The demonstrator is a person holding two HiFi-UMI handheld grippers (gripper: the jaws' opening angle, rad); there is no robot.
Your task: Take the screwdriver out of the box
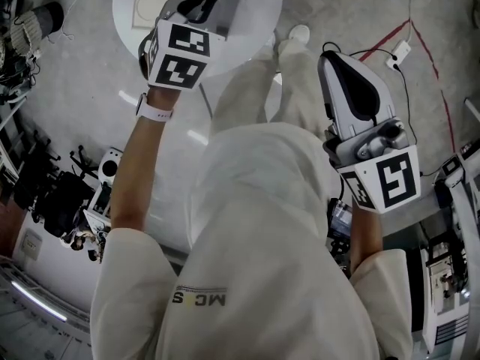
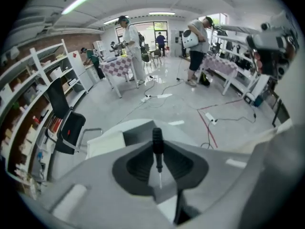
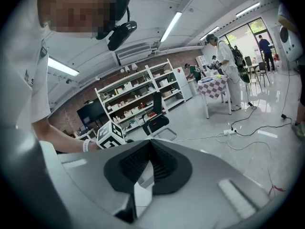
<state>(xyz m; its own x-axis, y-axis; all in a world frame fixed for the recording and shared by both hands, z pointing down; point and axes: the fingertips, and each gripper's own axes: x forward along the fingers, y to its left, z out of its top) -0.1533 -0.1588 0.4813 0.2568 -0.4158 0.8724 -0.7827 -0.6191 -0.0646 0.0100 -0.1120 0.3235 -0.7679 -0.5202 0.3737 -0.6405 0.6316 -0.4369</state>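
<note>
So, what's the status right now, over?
Left gripper shut on slim black-handled screwdriver, over round white table. Right gripper shut, empty. No obstruction seen.

Round white table (image 1: 262, 6), black office chair (image 2: 71, 128), stocked shelves (image 3: 138, 97), checkered table (image 2: 119, 66), floor cables (image 2: 221, 104)

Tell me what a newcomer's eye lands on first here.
First comes the black-handled screwdriver, clamped in the left claw and held over the round white table. Next is the right claw, shut on nothing and raised at the person's right side. The person's cream top fills the middle of the head view.
</note>
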